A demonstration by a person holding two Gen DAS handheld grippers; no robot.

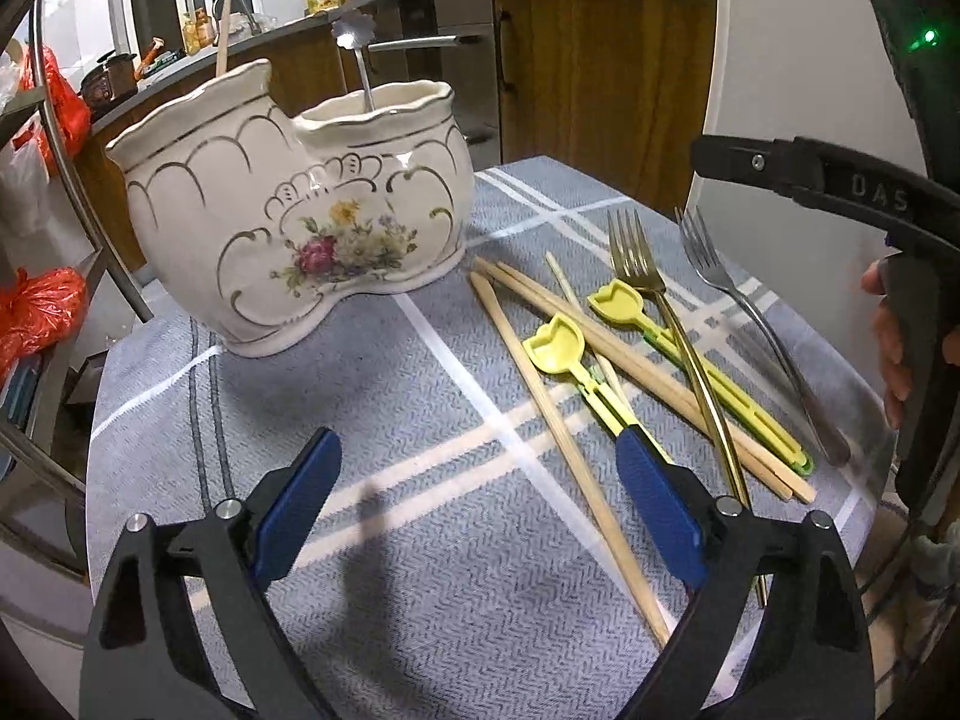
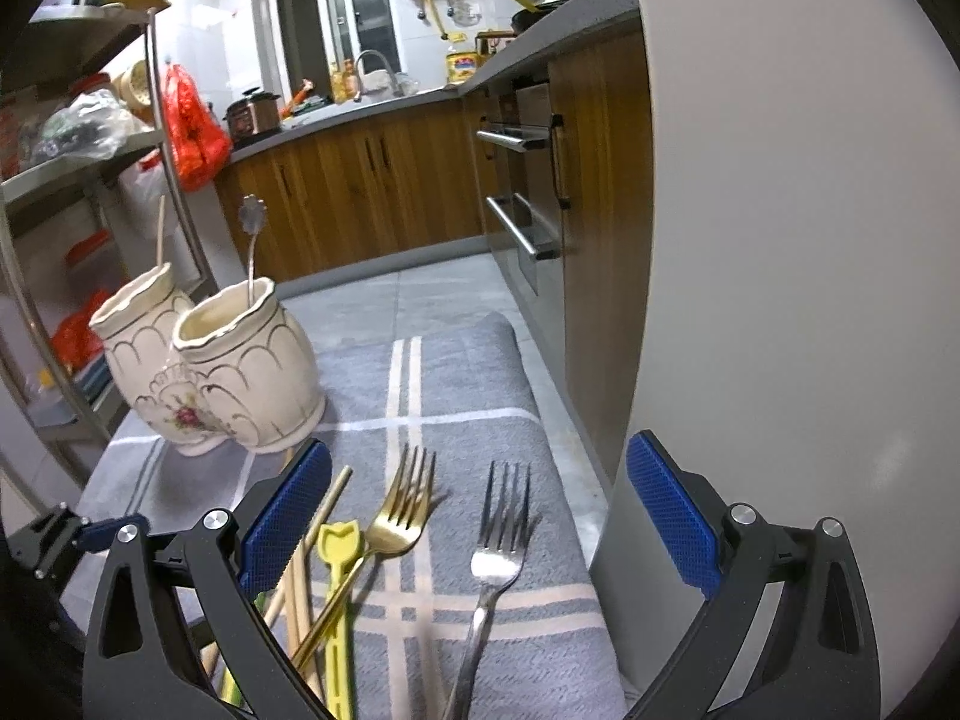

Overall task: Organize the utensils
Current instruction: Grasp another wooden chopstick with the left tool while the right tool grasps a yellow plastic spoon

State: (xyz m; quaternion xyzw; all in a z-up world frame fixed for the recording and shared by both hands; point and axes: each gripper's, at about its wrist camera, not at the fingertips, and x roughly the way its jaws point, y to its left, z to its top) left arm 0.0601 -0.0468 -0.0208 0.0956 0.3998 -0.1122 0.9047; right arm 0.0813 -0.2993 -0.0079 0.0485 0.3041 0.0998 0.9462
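Observation:
A white floral two-pot ceramic holder stands at the back left of the grey checked cloth; it also shows in the right wrist view. Its right pot holds a silver flower-topped spoon, its left pot a wooden stick. On the cloth lie wooden chopsticks, two yellow plastic spoons, a gold fork and a silver fork. My left gripper is open and empty above the cloth, left of the pile. My right gripper is open and empty above the silver fork and gold fork.
Wooden kitchen cabinets and a counter stand behind. A white wall edge is close on the right. A metal rack with red bags stands left of the table. The table drops to the tiled floor at its far edge.

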